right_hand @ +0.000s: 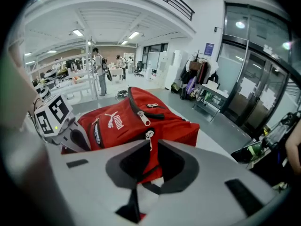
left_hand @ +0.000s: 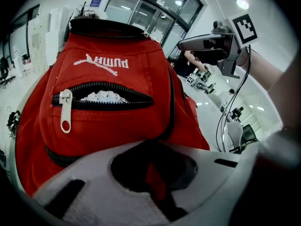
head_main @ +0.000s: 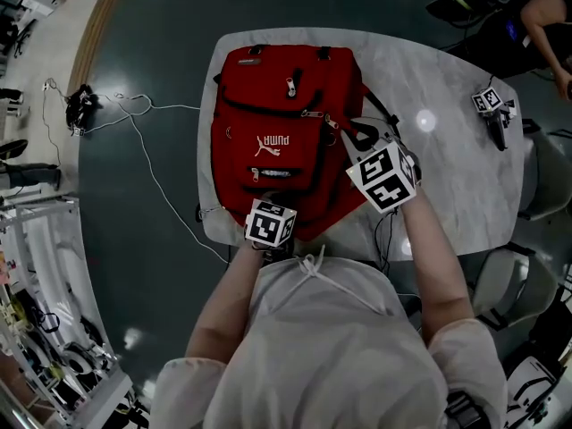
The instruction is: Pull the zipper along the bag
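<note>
Head view: the near end of the bag (head_main: 286, 105) is covered by the left gripper (head_main: 273, 206) and the right gripper (head_main: 356, 135). The near edge of the bench (head_main: 447, 88) is lost behind the operator's arms (head_main: 438, 257). At far right, a seated person (head_main: 547, 12) is cut by the frame edge.

Left gripper view: the jaws are closed on red bag fabric; which part is hidden beneath them. The white contents (left_hand: 104, 97) of the open pocket (left_hand: 101, 88) are not identifiable.

Right gripper view: the zip pull (right_hand: 149, 135) sits at the narrow jaw gap; contact is not resolvable. The far people (right_hand: 99, 72) are too small to detail.
</note>
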`<state>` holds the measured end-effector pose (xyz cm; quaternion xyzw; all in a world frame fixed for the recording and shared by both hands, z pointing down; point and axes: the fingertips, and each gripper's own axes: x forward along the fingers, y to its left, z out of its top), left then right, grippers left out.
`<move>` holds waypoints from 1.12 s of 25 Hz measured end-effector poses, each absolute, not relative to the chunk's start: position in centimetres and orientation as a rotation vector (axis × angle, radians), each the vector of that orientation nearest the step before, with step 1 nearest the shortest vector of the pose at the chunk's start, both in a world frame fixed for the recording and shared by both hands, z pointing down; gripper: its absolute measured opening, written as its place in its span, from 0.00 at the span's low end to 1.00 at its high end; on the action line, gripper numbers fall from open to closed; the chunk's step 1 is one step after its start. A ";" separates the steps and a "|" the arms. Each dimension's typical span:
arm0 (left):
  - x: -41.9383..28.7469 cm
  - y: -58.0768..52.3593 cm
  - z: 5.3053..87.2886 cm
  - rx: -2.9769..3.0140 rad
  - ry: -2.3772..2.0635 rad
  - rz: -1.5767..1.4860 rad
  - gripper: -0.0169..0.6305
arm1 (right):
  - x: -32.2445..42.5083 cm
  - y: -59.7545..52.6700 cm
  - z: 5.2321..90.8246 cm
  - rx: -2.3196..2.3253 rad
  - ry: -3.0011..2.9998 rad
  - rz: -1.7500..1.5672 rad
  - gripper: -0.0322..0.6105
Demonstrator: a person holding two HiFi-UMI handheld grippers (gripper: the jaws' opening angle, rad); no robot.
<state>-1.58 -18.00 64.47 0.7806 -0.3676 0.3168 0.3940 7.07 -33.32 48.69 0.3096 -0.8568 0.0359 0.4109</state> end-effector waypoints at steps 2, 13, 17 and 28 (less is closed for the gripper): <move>-1.4 -18.2 63.1 2.005 -0.948 0.776 0.06 | 7.5 -33.0 48.0 0.847 -2.166 0.103 0.11; -0.6 -24.6 43.7 2.459 -1.187 0.491 0.06 | 7.1 -28.5 41.6 1.256 -2.333 0.213 0.10; -0.4 -25.6 36.8 2.607 -1.272 0.353 0.06 | 7.2 -27.0 38.9 1.387 -2.385 0.206 0.10; -0.5 -25.7 29.7 2.727 -1.404 0.141 0.05 | 5.7 -25.0 32.0 1.481 -2.512 0.067 0.09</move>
